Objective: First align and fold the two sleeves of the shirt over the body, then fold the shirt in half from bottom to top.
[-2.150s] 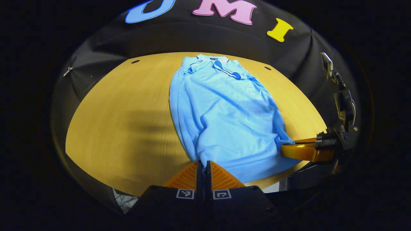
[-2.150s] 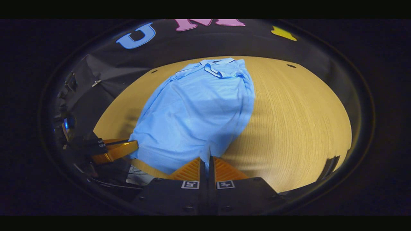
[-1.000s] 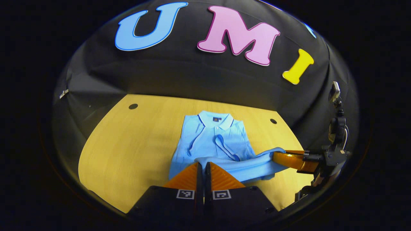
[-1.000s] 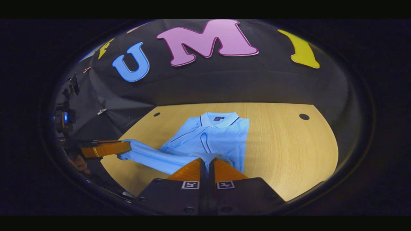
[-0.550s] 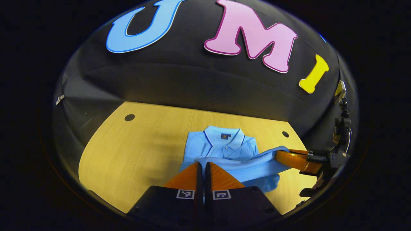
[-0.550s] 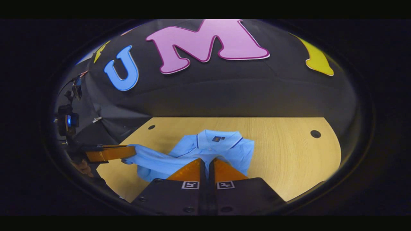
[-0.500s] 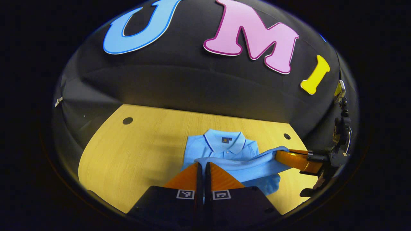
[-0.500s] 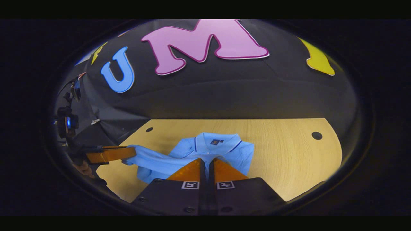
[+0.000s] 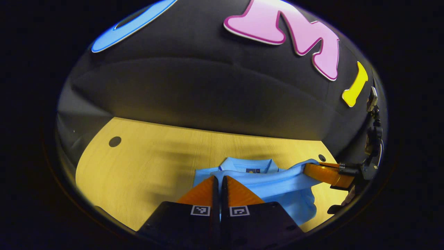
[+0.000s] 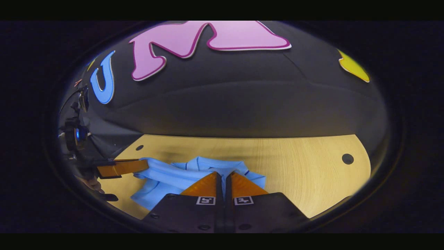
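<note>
The left gripper [image 9: 220,181] is clenched on the hem of 1 light-blue polo shirt [image 9: 277,184]; the right gripper [image 10: 223,177] pinches the same hem at its other corner. That makes 2 grippers, both grasping cloth. The shirt lies on 1 yellow wooden table [image 9: 145,166], its lifted hem just short of the collar [image 9: 251,165] at the far end. The table has 2 dark round holes [image 10: 347,159]. 1.0 s ago the hem hung over mid-body and the placket showed; now the placket is covered.
</note>
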`<state>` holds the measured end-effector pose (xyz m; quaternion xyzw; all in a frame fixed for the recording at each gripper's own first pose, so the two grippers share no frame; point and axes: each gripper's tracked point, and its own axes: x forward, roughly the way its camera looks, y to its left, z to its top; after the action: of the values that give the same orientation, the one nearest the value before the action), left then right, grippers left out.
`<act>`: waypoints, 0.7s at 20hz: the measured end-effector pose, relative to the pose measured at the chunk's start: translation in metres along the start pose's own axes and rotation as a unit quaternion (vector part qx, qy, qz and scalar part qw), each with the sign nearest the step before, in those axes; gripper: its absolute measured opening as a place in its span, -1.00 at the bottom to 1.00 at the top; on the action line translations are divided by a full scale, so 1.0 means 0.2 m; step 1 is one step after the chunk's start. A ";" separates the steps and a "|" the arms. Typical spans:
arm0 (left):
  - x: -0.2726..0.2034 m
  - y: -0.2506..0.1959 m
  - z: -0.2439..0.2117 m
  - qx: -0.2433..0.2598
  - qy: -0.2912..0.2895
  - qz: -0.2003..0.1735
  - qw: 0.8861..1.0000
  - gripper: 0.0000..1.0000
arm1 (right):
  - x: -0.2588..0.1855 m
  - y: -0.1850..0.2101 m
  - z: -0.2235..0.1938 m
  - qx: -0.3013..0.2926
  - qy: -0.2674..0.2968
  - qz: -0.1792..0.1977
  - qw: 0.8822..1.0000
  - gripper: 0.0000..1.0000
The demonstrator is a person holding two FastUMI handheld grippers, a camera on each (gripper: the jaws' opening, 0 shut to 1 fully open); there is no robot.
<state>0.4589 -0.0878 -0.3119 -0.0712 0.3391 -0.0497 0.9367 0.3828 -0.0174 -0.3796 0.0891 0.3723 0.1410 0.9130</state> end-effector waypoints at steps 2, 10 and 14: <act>0.08 0.02 -0.02 0.002 0.001 -0.001 1.000 -0.78 | 0.07 -0.03 -0.05 -0.004 0.007 -0.007 1.000 -0.80; 0.20 0.08 -0.05 0.023 -0.007 0.022 0.999 -0.42 | 0.14 -0.18 -0.16 -0.018 0.021 -0.063 0.998 -0.54; 0.02 0.05 0.05 0.037 -0.059 0.029 0.997 1.00 | -0.02 -0.21 -0.10 -0.029 -0.007 -0.082 0.996 0.75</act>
<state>0.4689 -0.0780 -0.3079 -0.0291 0.2833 -0.0304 0.9581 0.3742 -0.0566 -0.4018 0.0327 0.3673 0.0761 0.9264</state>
